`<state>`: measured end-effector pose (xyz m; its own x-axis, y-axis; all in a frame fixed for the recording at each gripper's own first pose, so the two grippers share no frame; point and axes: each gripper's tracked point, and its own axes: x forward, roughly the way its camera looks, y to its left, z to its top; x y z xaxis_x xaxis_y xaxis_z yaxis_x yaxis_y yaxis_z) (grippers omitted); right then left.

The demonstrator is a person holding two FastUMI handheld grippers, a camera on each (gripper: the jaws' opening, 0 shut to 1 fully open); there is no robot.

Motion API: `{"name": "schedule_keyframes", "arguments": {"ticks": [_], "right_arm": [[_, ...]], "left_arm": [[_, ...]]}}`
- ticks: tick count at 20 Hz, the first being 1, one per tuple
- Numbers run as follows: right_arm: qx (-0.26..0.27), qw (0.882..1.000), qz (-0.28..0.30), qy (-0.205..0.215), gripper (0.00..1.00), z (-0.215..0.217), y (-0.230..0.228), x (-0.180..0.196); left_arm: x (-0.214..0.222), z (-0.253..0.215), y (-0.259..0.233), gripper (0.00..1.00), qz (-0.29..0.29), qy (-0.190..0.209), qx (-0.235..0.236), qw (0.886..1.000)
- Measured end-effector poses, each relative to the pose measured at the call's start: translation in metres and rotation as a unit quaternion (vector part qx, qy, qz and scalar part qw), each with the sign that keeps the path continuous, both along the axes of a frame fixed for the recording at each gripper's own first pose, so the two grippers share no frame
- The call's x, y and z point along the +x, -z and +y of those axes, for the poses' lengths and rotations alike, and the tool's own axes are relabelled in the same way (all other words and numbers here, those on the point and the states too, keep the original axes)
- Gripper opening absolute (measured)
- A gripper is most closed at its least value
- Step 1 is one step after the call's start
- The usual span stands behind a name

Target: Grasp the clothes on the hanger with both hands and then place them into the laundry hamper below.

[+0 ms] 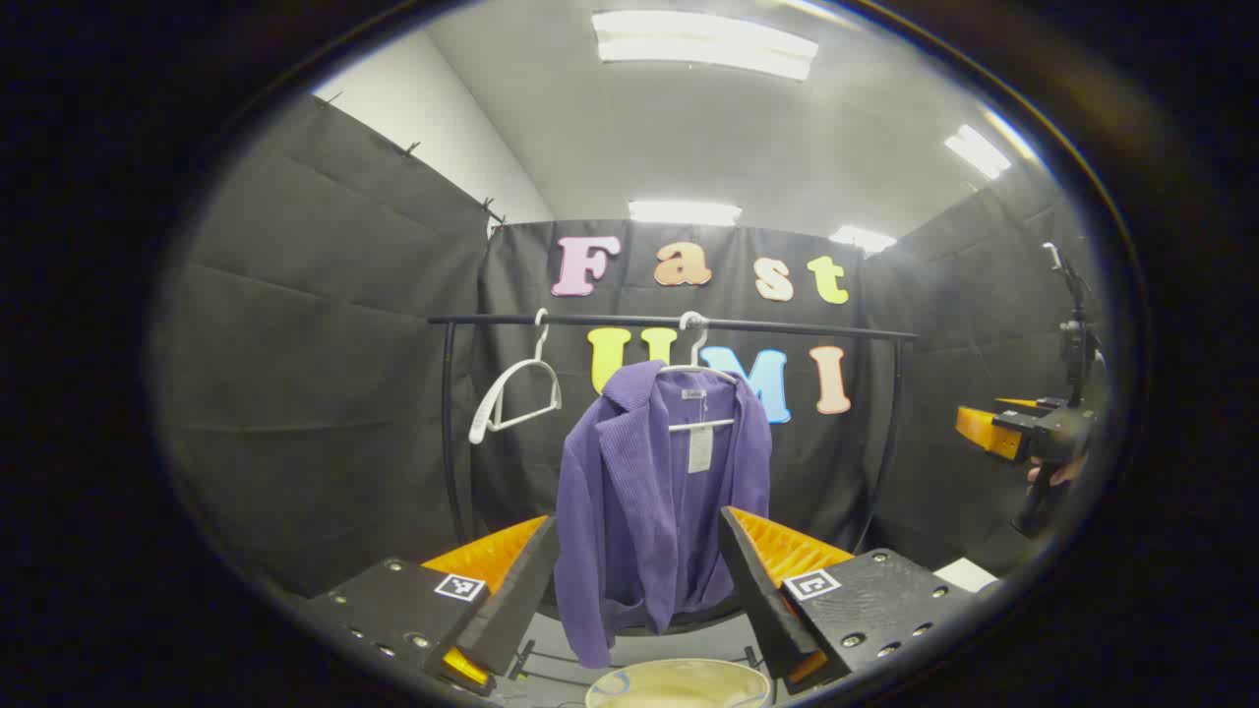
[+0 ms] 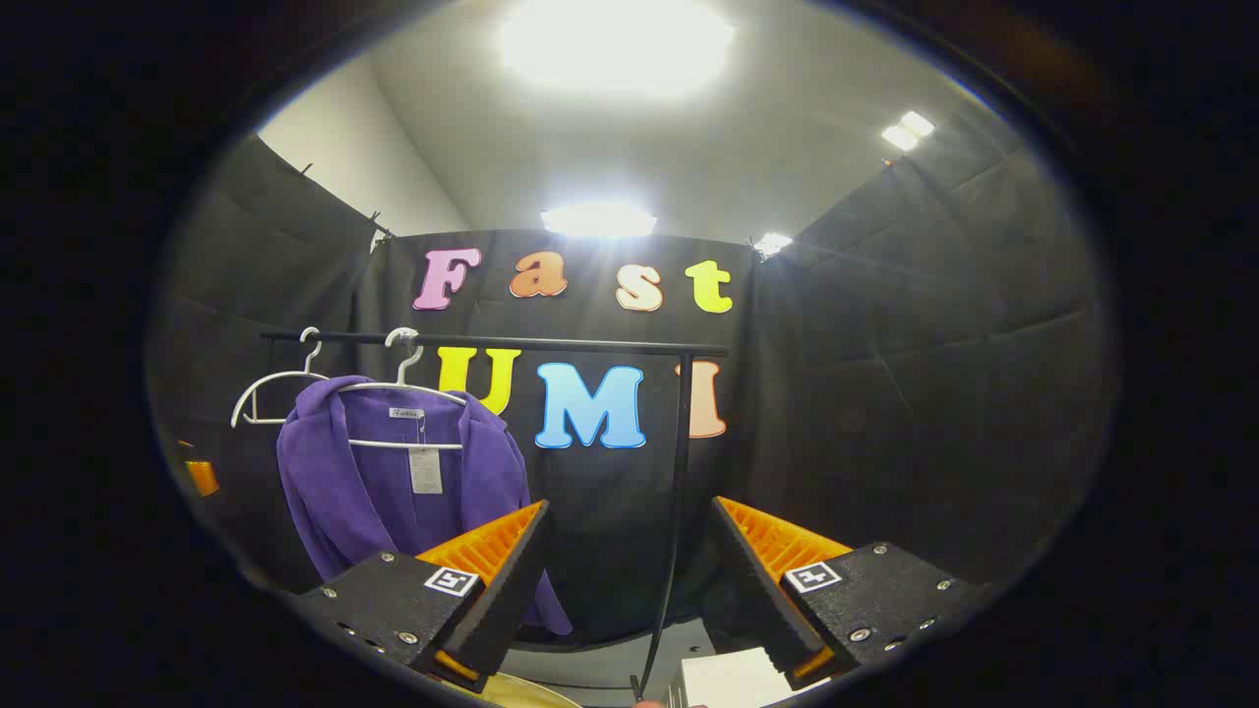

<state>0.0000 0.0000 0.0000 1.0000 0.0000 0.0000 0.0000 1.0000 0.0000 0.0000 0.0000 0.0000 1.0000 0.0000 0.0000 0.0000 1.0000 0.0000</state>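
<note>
While hung, jacket (image 1: 654, 492) above hamper (image 1: 679, 685)

A purple ribbed cardigan (image 1: 654, 492) hangs open-fronted on a white hanger (image 1: 696, 369), a pale tag dangling inside its collar, one sleeve drooping low. Directly beneath, the rim of a cream laundry hamper (image 1: 679, 683) shows at the bottom of the left gripper view.
</note>
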Motion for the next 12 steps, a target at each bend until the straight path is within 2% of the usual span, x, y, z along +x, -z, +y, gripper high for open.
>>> {"name": "schedule_keyframes", "arguments": {"ticks": [4,5,8,9,12], "right_arm": [[0.011,1.000,0.012,0.012,0.97,-0.008,0.008,-0.002],[0.012,1.000,0.013,0.014,0.97,-0.009,0.010,-0.002],[0.012,1.000,0.021,0.018,0.97,-0.012,0.015,-0.003],[0.011,1.000,0.022,0.019,0.97,-0.013,0.016,-0.003],[0.005,1.000,0.023,0.021,0.97,-0.013,0.017,-0.001]], "left_arm": [[0.000,0.001,0.002,0.93,0.003,-0.001,0.004,1.000],[0.000,0.000,0.003,0.97,0.004,0.000,0.003,1.000],[0.006,-0.002,0.007,0.98,0.006,-0.001,0.002,1.000],[0.009,-0.002,0.009,0.93,0.007,-0.002,0.001,1.000],[0.015,-0.002,0.015,0.89,0.010,-0.004,-0.009,1.000]]}}
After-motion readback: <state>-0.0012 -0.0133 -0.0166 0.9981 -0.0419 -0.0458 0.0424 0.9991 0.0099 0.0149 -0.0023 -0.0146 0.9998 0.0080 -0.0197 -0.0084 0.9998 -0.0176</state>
